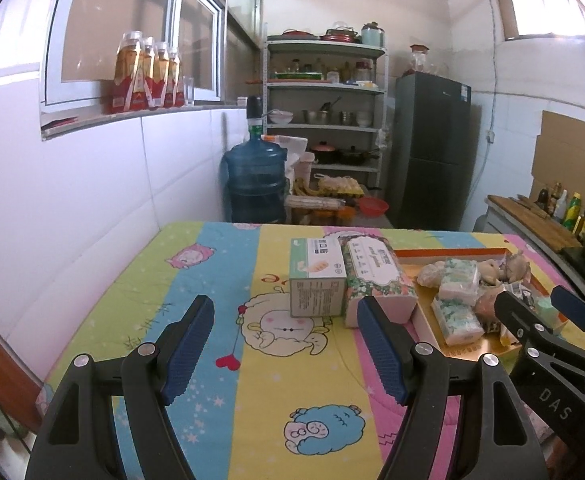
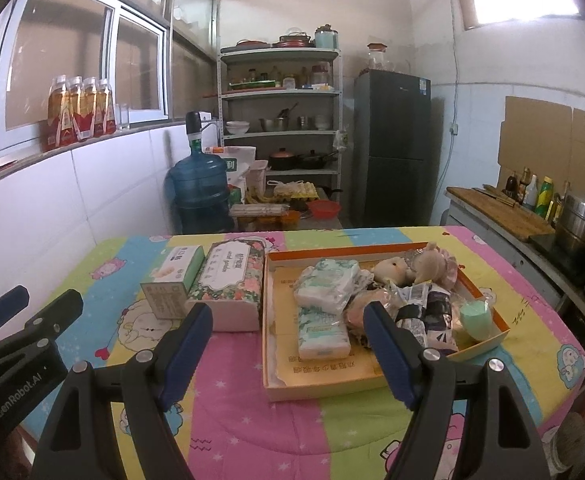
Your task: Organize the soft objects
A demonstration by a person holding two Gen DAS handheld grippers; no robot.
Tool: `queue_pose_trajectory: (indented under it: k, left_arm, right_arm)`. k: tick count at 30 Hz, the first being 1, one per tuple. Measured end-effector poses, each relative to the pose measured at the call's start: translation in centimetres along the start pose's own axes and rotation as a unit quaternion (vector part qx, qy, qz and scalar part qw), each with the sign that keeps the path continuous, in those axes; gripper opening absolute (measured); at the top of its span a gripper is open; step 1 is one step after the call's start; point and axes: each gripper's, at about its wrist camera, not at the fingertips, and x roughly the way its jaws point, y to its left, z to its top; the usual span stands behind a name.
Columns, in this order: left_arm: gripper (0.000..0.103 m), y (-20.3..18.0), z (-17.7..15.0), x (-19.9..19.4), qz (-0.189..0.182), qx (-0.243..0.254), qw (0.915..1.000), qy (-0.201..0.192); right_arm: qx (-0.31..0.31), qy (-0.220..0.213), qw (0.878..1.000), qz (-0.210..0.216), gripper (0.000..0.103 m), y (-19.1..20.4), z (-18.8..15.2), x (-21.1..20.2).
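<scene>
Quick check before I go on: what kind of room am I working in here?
Most likely a home kitchen or pantry. A shelf rack holds pots and bowls, a dark fridge stands beside it, and a worktop on the right carries a cutting board and a steel pot.

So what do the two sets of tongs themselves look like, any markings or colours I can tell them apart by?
Both look alike: the left tongs and right tongs have matte black angular arms with round silver pivot bolts, and long fingers faced with ribbed dark blue pads. Seen from the side, the left body reads "GenRobot.AI" in pale lettering, the right one "DAS". No cables, hands or sleeves show.
</scene>
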Motion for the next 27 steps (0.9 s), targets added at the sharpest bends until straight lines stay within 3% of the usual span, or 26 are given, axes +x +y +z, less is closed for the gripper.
queue_pose_trajectory:
  k: [27]
  left_arm:
    - [0.076, -0.08, -0.14, 0.09, 0.001, 0.001, 1.0000, 0.003]
  right_arm:
    - [-0.003, 0.006, 1.000, 0.005, 0.077, 0.02, -0.22, 0.26]
